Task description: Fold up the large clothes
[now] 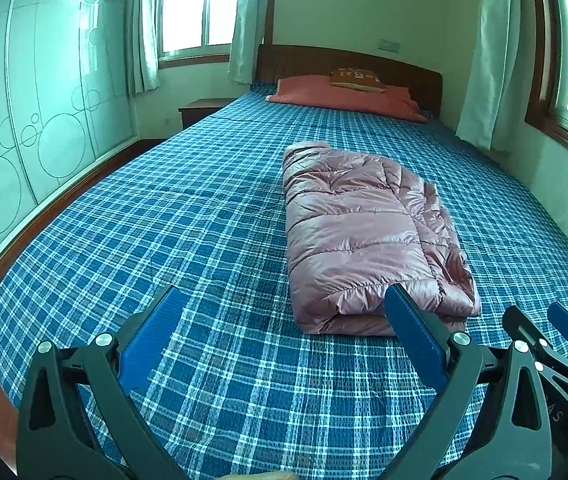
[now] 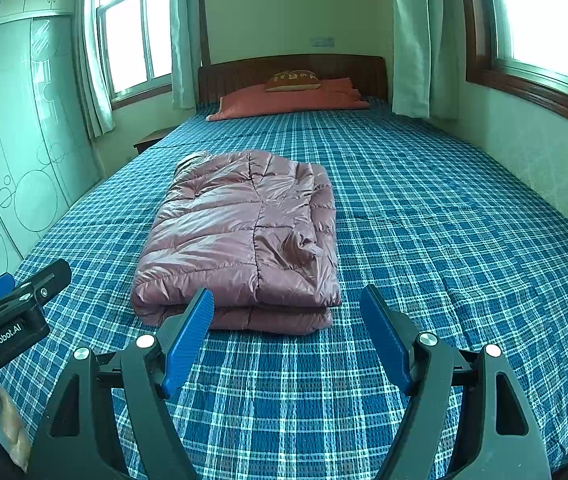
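Note:
A pink quilted down jacket [image 1: 363, 232] [image 2: 244, 232] lies folded into a thick rectangle on the blue plaid bedspread [image 1: 164, 240] [image 2: 443, 240]. My left gripper [image 1: 284, 300] hovers open over the bedspread, short of the jacket's near left corner, with nothing between its blue pads. My right gripper [image 2: 285, 304] is open too, just short of the jacket's near right edge and holding nothing. In the left wrist view the right gripper [image 1: 555, 332] shows at the lower right. The left gripper [image 2: 12, 296] appears at the left edge of the right wrist view.
An orange pillow [image 1: 343, 94] [image 2: 287, 100] with a small brown cushion [image 1: 357, 78] lies at the wooden headboard [image 2: 291, 68]. A wardrobe [image 1: 24, 120] stands left of the bed, a nightstand [image 1: 200, 110] by the far left corner. A wall with a window [image 2: 543, 20] runs along the right.

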The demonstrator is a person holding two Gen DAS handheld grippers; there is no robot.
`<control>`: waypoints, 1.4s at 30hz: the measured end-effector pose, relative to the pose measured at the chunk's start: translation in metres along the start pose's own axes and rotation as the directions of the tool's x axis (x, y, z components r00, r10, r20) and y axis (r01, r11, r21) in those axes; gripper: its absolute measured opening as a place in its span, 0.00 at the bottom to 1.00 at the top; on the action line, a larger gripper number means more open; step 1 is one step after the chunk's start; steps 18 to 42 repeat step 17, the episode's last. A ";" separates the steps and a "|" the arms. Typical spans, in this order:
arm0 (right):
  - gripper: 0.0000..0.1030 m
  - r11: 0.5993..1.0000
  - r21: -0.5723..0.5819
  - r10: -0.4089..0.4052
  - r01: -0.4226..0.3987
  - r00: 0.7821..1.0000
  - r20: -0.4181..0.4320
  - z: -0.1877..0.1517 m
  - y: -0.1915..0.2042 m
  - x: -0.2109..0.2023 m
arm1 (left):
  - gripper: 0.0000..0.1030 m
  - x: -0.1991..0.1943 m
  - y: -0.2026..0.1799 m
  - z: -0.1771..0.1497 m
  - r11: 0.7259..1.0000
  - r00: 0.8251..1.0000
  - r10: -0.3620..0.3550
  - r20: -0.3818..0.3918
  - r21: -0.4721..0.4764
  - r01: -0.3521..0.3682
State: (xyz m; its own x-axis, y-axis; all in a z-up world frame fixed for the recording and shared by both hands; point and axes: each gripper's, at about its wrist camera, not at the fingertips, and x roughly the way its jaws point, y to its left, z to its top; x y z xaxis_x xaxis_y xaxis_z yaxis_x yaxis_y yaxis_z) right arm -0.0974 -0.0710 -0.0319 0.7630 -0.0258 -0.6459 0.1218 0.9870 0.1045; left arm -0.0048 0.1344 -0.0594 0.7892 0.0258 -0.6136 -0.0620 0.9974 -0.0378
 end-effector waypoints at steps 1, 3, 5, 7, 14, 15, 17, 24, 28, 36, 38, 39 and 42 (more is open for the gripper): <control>0.72 1.000 -0.001 0.000 0.000 1.000 -0.002 0.000 -0.001 0.001 | 0.98 0.000 0.000 0.000 1.000 1.000 0.003 0.004 -0.001 -0.003; 0.72 1.000 -0.002 0.002 -0.002 1.000 -0.006 0.000 -0.001 0.003 | 0.98 0.000 -0.001 -0.001 1.000 1.000 0.010 0.013 -0.002 -0.010; 0.72 1.000 -0.004 0.002 -0.002 1.000 -0.009 -0.001 -0.002 0.004 | 0.98 0.000 -0.001 -0.002 1.000 1.000 0.009 0.014 -0.004 -0.009; 0.72 1.000 -0.006 0.003 -0.003 1.000 -0.014 -0.002 -0.002 0.007 | 0.98 0.002 -0.002 -0.002 1.000 1.000 0.004 0.008 0.003 -0.004; 0.72 1.000 -0.003 0.004 -0.004 1.000 -0.023 -0.002 -0.008 0.015 | 0.98 0.021 0.002 -0.003 1.000 1.000 -0.015 -0.010 0.008 0.015; 0.72 1.000 0.001 0.002 -0.002 1.000 -0.025 -0.002 -0.011 0.017 | 0.98 0.027 0.004 -0.004 1.000 1.000 -0.017 -0.025 0.010 0.017; 0.76 1.000 0.015 -0.008 0.009 0.999 -0.036 -0.003 -0.020 0.023 | 0.98 0.045 0.011 -0.008 1.000 0.998 -0.002 -0.067 0.006 0.002; 0.76 1.000 0.015 -0.008 0.009 0.999 -0.036 -0.003 -0.020 0.023 | 0.98 0.045 0.011 -0.008 1.000 0.998 -0.002 -0.067 0.006 0.002; 0.76 1.000 0.015 -0.008 0.009 0.999 -0.036 -0.003 -0.020 0.023 | 0.98 0.045 0.011 -0.008 1.000 0.998 -0.002 -0.067 0.006 0.002; 0.76 1.000 0.015 -0.008 0.009 0.999 -0.036 -0.003 -0.020 0.023 | 0.98 0.045 0.011 -0.008 1.000 0.998 -0.002 -0.067 0.006 0.002; 0.76 1.000 0.015 -0.008 0.009 0.999 -0.036 -0.003 -0.020 0.023 | 0.98 0.045 0.011 -0.008 1.000 0.998 -0.002 -0.067 0.006 0.002; 0.76 1.000 0.015 -0.008 0.009 0.999 -0.036 -0.003 -0.020 0.023 | 0.98 0.045 0.011 -0.008 1.000 0.998 -0.002 -0.067 0.006 0.002; 0.76 1.000 0.015 -0.008 0.009 0.999 -0.036 -0.003 -0.020 0.023 | 0.98 0.045 0.011 -0.008 1.000 0.998 -0.002 -0.067 0.006 0.002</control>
